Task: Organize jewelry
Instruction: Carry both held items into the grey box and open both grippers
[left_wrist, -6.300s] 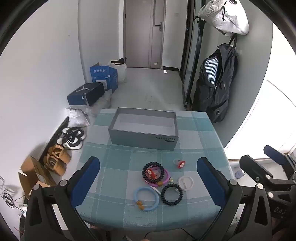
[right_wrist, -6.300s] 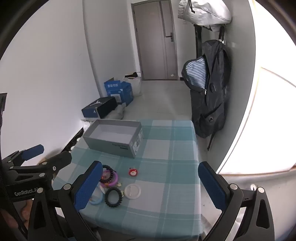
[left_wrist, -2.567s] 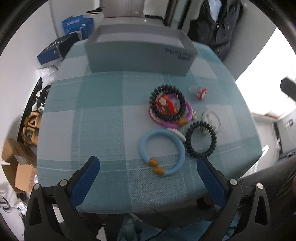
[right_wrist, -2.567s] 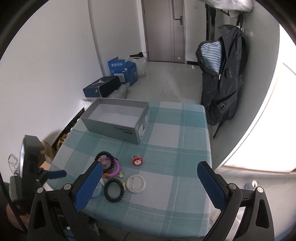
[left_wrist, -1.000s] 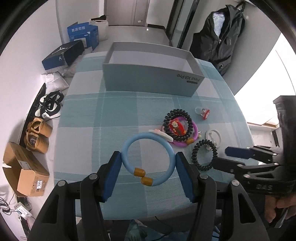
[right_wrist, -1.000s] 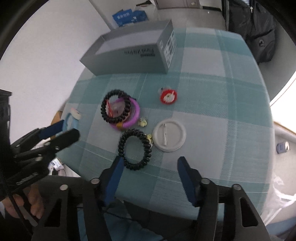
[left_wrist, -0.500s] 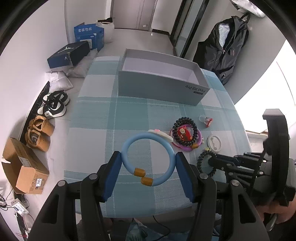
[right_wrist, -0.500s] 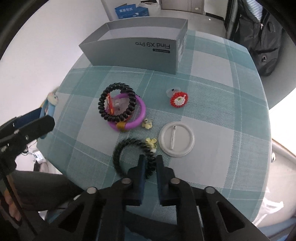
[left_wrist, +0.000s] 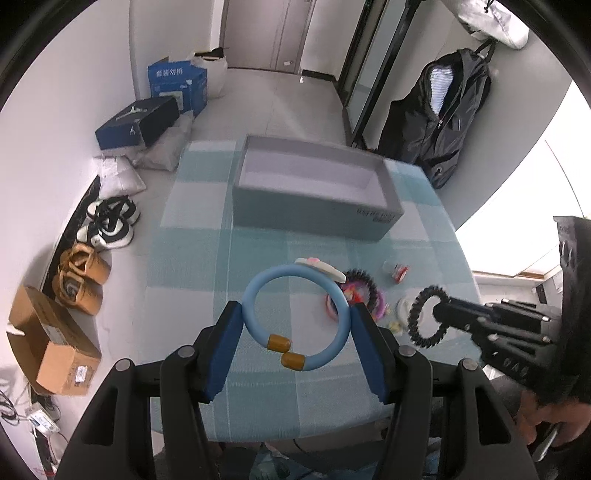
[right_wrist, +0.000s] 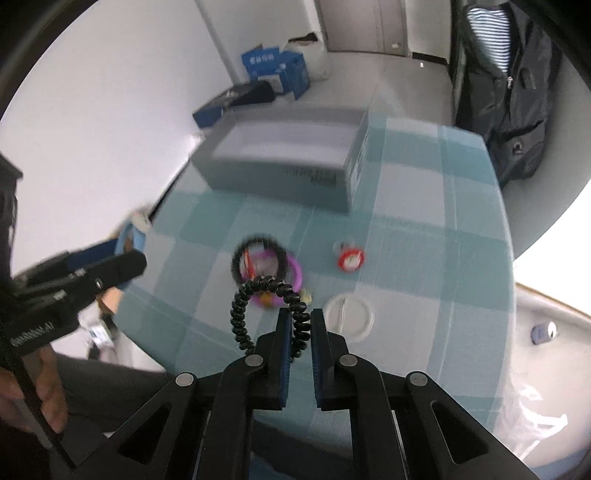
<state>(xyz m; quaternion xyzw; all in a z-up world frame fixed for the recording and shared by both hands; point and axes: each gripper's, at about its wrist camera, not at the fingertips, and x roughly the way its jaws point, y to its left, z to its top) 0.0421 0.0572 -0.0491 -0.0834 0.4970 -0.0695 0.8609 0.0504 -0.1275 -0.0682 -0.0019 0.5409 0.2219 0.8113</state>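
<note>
The left gripper (left_wrist: 295, 325) was raised above the near edge of the round table with the teal-and-white checked cloth (left_wrist: 192, 258), its blue-padded fingers (left_wrist: 225, 347) clamped on either side of a light blue bangle with two amber beads (left_wrist: 255, 295). The bangle lay roughly flat between the pads, clear of the cloth, a small white-and-pink charm (left_wrist: 317, 266) at its far side.

The right gripper (right_wrist: 298, 332) reached in from the table's right edge, pointing left, also lifted off the cloth. Its fingers were nearly together, pinching a black coiled spiral hair-tie bracelet (right_wrist: 240, 314) that looped up and forward from the pads.

On the cloth near the table's middle remained a second black spiral ring lying over a purple bangle (right_wrist: 295, 271), a small red-and-white round clip (right_wrist: 351, 259) to their right, and a white disc (right_wrist: 349, 317) toward the near edge. The open grey cardboard box with a pale interior (left_wrist: 314, 173) stood by the far edge.
</note>
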